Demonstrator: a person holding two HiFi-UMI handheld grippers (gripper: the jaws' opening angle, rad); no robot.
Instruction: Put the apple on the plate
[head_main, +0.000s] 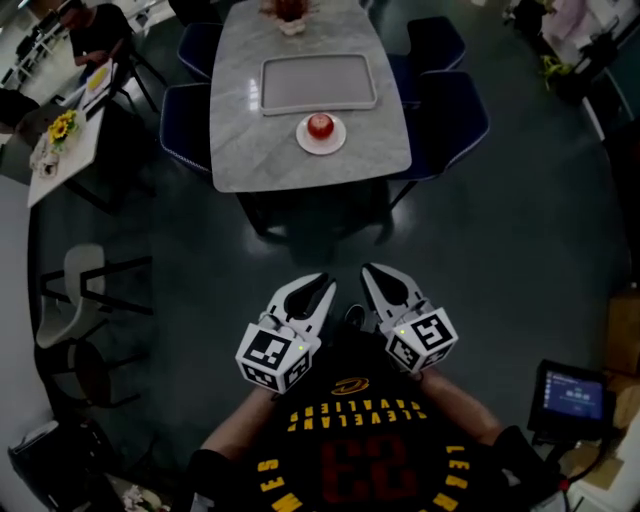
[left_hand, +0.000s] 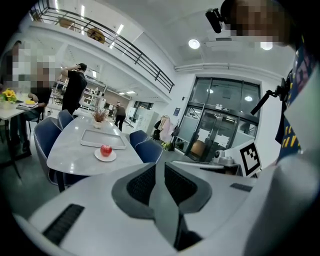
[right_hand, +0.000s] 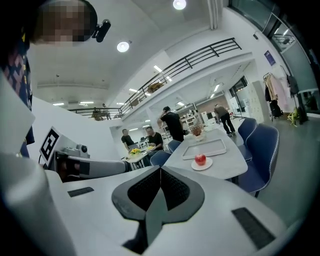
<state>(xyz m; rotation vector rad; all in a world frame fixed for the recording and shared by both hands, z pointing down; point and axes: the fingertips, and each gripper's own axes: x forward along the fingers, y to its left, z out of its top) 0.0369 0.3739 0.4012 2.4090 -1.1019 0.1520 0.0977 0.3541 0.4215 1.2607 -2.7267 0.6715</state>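
Head view: the left gripper (head_main: 305, 298) and right gripper (head_main: 388, 287) sit side by side. Well ahead of them, between their lines, a round red apple (head_main: 320, 125) rests on a small white round plate (head_main: 340, 136) on a grey marble-topped table (head_main: 240, 150). A rectangular grey tray (head_main: 318, 83) lies just beyond.

Left gripper view: the jaws stand slightly apart with nothing between them; the apple is far ahead, to the left.

Right gripper view: the jaws are pressed together and empty; the apple is ahead, to the right.

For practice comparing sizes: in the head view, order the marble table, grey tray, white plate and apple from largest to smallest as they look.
1. marble table
2. grey tray
3. white plate
4. apple
All sit at similar distance, so the ranking holds.
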